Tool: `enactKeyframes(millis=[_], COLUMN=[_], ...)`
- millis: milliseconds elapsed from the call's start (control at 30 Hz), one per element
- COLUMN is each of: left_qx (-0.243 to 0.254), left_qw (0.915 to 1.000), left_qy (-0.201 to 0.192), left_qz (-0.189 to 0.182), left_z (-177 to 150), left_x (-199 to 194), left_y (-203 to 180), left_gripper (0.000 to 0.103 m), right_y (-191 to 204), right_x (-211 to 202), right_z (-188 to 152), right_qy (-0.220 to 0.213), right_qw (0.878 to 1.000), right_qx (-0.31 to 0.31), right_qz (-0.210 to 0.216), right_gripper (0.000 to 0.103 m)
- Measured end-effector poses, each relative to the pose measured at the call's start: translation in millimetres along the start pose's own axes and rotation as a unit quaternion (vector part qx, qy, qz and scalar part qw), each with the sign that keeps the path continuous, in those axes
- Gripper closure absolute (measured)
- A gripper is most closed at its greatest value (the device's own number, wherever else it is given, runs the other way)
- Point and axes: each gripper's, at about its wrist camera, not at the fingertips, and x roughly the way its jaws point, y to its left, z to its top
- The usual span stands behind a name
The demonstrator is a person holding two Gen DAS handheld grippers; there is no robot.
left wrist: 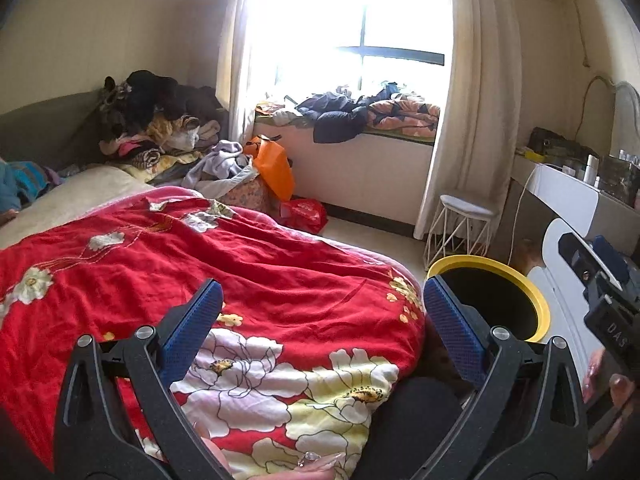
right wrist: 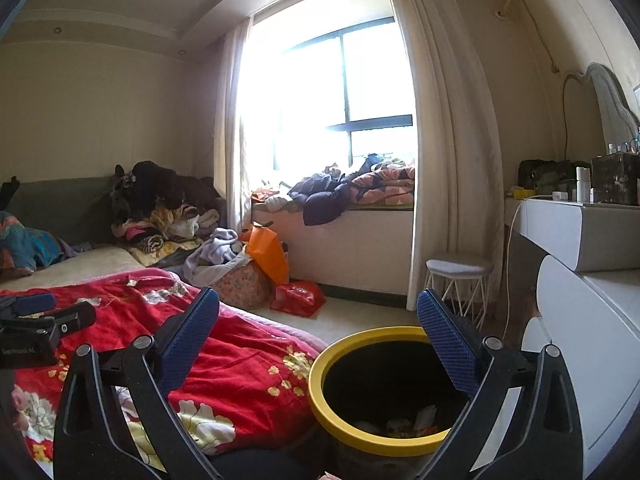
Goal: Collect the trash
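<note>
My left gripper (left wrist: 322,286) stands open and empty over the foot of a bed covered by a red floral quilt (left wrist: 200,264). A round bin with a yellow rim (left wrist: 536,296) stands on the floor right of the bed. My right gripper (right wrist: 318,296) is open and empty above that yellow-rimmed bin (right wrist: 320,368); crumpled trash (right wrist: 416,420) lies at its bottom. Each gripper shows in the other's view: the right gripper (left wrist: 588,256) at the right edge with a hand (left wrist: 612,392) on it, the left gripper (right wrist: 40,312) over the quilt. A pink translucent scrap (left wrist: 316,460) lies at the bottom edge.
Clothes are piled at the far bed corner (right wrist: 160,208) and on the window ledge (right wrist: 344,192). An orange bag (right wrist: 268,252) and a red bag (right wrist: 298,298) sit on the floor. A white wire stool (right wrist: 458,280) and a white dresser (right wrist: 580,320) stand to the right.
</note>
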Motion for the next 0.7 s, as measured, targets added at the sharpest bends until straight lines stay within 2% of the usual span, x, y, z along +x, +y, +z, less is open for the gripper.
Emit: enactKeyframes(millis=[700], left_qx=[0.002], left_qw=[1.0], left_qy=[-0.003], left_qz=[-0.001], left_z=[-2.0], left_x=[-1.3], left_y=[-2.5], left_gripper=[0.01], right_y=[-0.7], right_x=[0.7], right_z=[-3.7], right_qy=[-0.005], right_qw=[1.0], right_qx=[0.0], right_qz=[0.004], right_gripper=[0.006])
